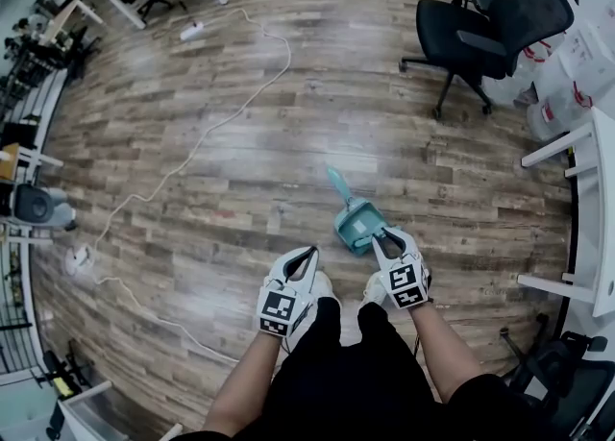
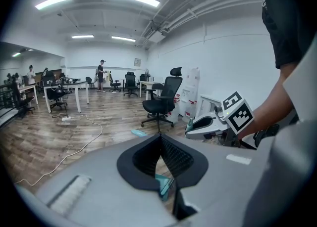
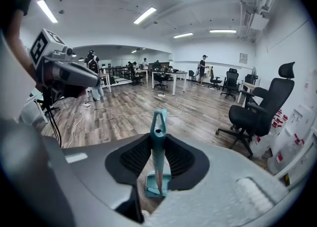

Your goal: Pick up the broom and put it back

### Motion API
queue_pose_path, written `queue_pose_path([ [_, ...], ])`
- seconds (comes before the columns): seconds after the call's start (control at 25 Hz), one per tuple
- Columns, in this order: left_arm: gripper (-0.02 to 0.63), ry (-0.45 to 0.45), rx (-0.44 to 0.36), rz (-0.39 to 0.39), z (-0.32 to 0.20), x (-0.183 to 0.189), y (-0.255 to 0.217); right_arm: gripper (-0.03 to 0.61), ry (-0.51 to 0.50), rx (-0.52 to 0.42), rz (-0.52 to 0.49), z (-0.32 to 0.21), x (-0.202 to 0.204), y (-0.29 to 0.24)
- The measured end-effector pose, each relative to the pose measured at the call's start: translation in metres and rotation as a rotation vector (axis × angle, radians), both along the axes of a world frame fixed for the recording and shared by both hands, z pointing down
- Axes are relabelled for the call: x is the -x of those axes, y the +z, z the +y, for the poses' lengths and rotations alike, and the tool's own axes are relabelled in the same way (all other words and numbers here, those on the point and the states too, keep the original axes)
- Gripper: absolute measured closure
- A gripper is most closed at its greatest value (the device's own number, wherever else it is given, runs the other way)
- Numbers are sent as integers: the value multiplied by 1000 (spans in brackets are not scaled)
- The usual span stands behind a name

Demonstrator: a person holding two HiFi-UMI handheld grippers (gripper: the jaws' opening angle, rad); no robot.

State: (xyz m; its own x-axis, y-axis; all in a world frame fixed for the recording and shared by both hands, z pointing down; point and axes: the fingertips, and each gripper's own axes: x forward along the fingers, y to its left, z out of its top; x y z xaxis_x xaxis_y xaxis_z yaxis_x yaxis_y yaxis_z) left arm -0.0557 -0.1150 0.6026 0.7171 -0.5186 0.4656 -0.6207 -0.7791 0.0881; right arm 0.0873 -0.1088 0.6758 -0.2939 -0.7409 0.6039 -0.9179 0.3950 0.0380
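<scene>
The teal broom (image 3: 158, 144) stands between the jaws of my right gripper (image 3: 159, 141), which is shut on its handle. The handle's tip, with a hanging hole, sticks out past the jaws, and the wider teal head (image 3: 157, 185) hangs below them. In the head view the broom's head (image 1: 356, 226) is just ahead of my right gripper (image 1: 386, 237), over the wooden floor, and a slim teal part (image 1: 337, 183) reaches away from it. My left gripper (image 1: 306, 255) hovers beside it to the left. Its jaws (image 2: 159, 139) meet at the tips with nothing between them.
A black office chair (image 1: 480, 26) stands ahead to the right. A white cable (image 1: 192, 151) runs across the floor on the left to a power strip (image 1: 191, 31). White tables (image 1: 586, 208) and white containers (image 1: 567, 74) line the right side. Desks and people stand far back.
</scene>
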Motion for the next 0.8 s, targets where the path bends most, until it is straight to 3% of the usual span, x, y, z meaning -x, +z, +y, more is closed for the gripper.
queue_pose_path([
  [0.52, 598, 10, -56, 72, -14, -19, -40, 486, -34, -150, 7, -3, -2, -98],
  [0.8, 597, 2, -158, 167, -41, -36, -84, 488, -16, -250, -4, -18, -11, -161],
])
